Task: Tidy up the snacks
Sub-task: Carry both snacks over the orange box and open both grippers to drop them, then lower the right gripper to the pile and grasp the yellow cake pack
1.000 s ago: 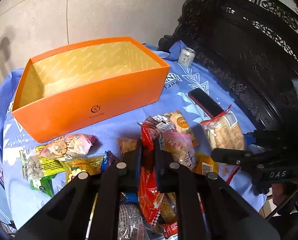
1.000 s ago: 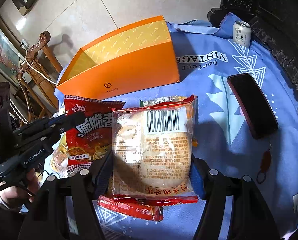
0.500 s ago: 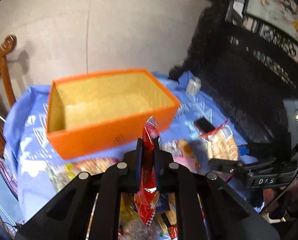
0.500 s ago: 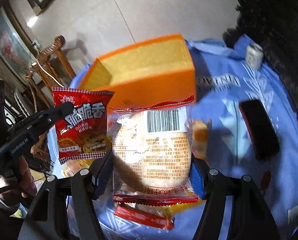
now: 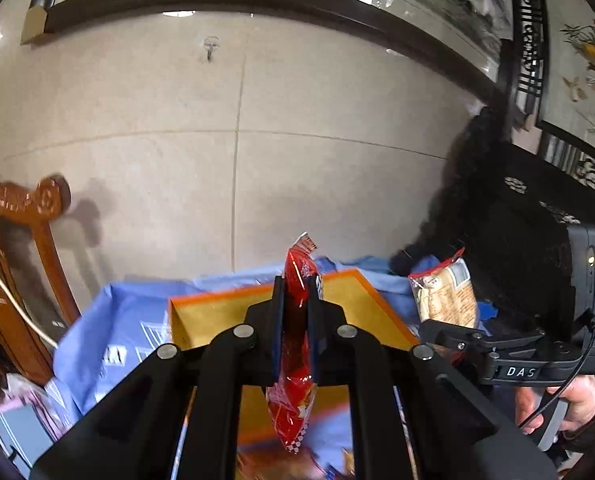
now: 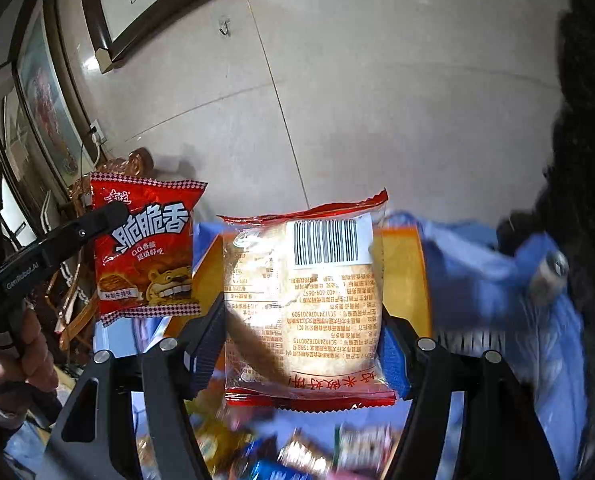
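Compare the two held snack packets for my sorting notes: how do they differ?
The red packet is opaque and printed with a cartoon; the clear packet shows a pale round cake and a barcode. The left gripper pinches the red packet thin; the right gripper spans the clear packet wide. Both are lifted.

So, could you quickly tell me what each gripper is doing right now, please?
Left gripper: shut on the red snack packet.
Right gripper: shut on the clear bread packet.
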